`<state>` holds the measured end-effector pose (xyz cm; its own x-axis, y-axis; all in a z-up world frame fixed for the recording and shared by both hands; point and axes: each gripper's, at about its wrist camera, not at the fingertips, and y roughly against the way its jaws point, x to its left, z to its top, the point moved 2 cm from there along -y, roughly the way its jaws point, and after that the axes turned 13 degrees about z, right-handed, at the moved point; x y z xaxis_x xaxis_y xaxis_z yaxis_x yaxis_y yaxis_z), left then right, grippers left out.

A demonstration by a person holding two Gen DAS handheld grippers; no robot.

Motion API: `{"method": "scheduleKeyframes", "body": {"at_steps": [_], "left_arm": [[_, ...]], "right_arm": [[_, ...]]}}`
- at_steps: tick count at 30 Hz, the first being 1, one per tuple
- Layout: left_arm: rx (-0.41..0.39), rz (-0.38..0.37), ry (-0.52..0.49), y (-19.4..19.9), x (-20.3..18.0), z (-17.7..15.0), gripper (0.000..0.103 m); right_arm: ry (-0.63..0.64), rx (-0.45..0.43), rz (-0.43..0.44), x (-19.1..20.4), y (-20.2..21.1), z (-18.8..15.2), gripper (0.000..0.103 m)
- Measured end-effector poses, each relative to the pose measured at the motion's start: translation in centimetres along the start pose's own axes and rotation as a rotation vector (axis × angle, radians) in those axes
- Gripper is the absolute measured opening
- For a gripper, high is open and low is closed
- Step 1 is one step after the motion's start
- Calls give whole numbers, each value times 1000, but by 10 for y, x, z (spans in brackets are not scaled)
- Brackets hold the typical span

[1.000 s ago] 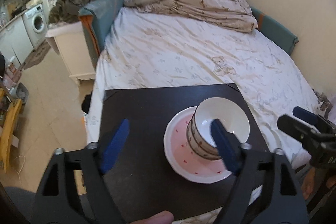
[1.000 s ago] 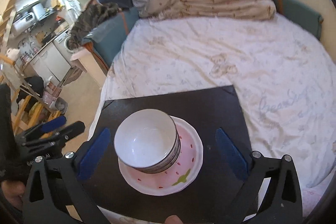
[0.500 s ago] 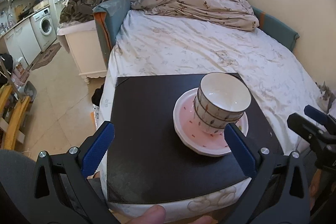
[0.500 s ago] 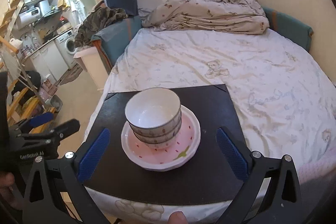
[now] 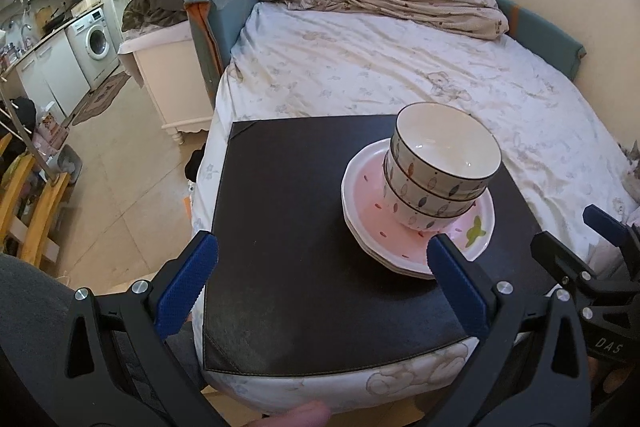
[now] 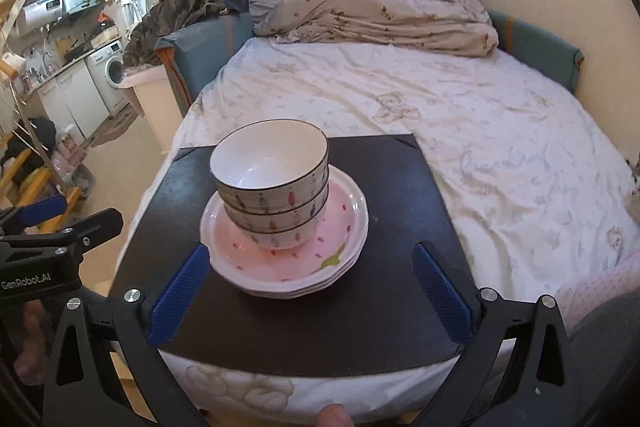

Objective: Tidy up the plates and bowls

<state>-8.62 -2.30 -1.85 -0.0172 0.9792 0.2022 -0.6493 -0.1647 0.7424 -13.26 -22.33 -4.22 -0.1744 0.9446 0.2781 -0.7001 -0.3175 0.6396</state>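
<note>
1. pulling back, both tongs are now farther from the dishes than a second ago.
2. the left tongs (image 5: 322, 281) have just been opening and stand wide, holding nothing.
3. the right tongs (image 6: 312, 293) gape too, empty.
4. three bowls (image 6: 272, 187) sit stacked on the pink plates (image 6: 344, 227), middle of the frame, on the black bench (image 6: 400, 179).
5. the stacking looks done.

Left wrist view: from the near-left of the black board (image 5: 304, 227), angled down, facing the bed (image 5: 380, 67).
Right wrist view: from the near-right, same direction, equally close.
Shared: board, stacked bowls (image 5: 436, 179) (image 6: 272, 187) on plates (image 6: 288, 259), bed, kitchen at left.
</note>
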Motion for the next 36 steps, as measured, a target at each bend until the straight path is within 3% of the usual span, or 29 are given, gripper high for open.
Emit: {"method": "scheduleKeyframes", "body": {"at_steps": [14,36], "left_arm": [[72,-38,-31,-12,-9,-8,103],[70,-37,-20,-11,-9,-7,103]], "right_arm": [[-73,26,2,-16,-6,-2,103],[-54,28,-3,-11,-7,-2,103]]}}
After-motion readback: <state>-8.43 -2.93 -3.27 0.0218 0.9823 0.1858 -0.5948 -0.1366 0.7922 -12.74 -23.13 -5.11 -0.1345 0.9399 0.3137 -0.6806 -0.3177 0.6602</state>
